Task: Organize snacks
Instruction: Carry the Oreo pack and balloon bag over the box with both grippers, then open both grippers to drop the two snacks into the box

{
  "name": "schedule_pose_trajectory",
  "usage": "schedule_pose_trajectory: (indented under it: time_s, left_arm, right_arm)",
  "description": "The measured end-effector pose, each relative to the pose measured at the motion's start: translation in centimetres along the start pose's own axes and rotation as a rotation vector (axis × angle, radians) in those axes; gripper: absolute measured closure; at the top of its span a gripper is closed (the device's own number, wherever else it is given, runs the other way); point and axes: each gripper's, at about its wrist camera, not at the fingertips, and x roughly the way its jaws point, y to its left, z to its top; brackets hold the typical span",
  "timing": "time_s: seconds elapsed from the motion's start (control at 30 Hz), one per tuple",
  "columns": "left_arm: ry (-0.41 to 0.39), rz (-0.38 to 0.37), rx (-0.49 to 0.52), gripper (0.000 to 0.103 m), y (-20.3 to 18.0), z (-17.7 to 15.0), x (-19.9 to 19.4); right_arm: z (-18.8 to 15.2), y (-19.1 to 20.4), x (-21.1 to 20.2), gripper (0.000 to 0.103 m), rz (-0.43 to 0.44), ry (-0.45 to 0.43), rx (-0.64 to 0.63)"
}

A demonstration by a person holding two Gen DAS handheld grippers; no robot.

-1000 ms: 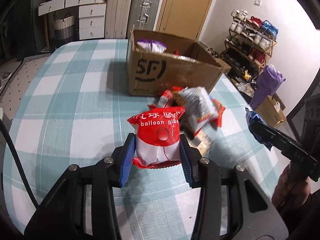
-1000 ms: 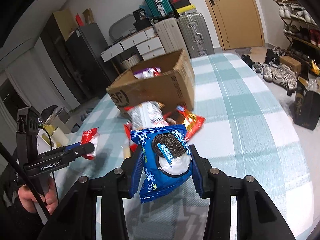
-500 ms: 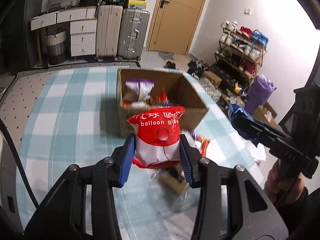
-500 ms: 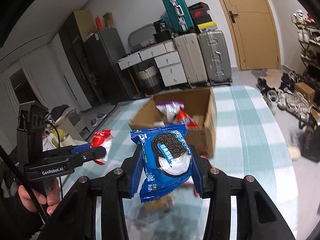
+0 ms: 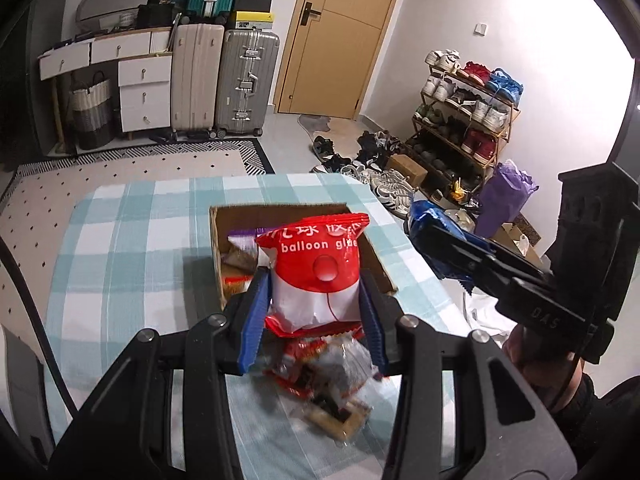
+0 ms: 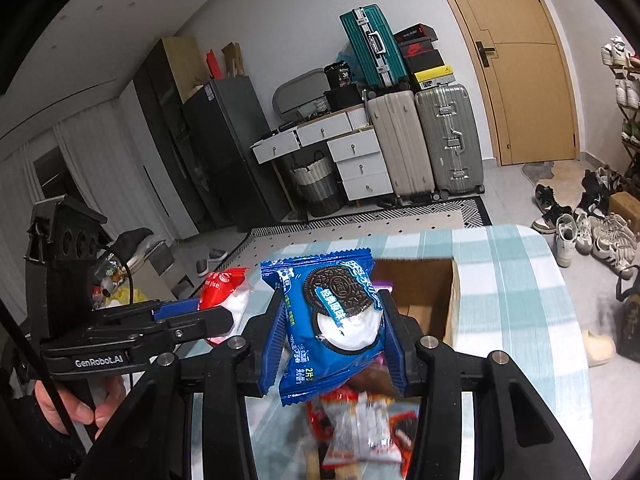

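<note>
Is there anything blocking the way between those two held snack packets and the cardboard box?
Nothing visible. The balloon glue packet and Oreo packet are held above the table, and the open-topped cardboard box lies just ahead; the loose snack pile sits below, nearer the grippers.

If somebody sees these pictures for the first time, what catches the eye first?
A red-and-white balloon glue packet clamped in the left hand-held gripper, and a blue Oreo cookie packet clamped in the right hand-held gripper. Beyond them, an open brown cardboard box stands on the teal-checked tablecloth.
</note>
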Motion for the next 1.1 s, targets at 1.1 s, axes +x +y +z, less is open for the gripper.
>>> schedule_pose_trajectory:
  time_s: [1.1]
  left_arm:
    - [0.162, 0.010, -0.109, 0.028, 4.7, 3.1, 14.5]
  right_arm:
    - [3.2, -7.6, 9.4, 0.033, -0.096, 0.045, 0.053]
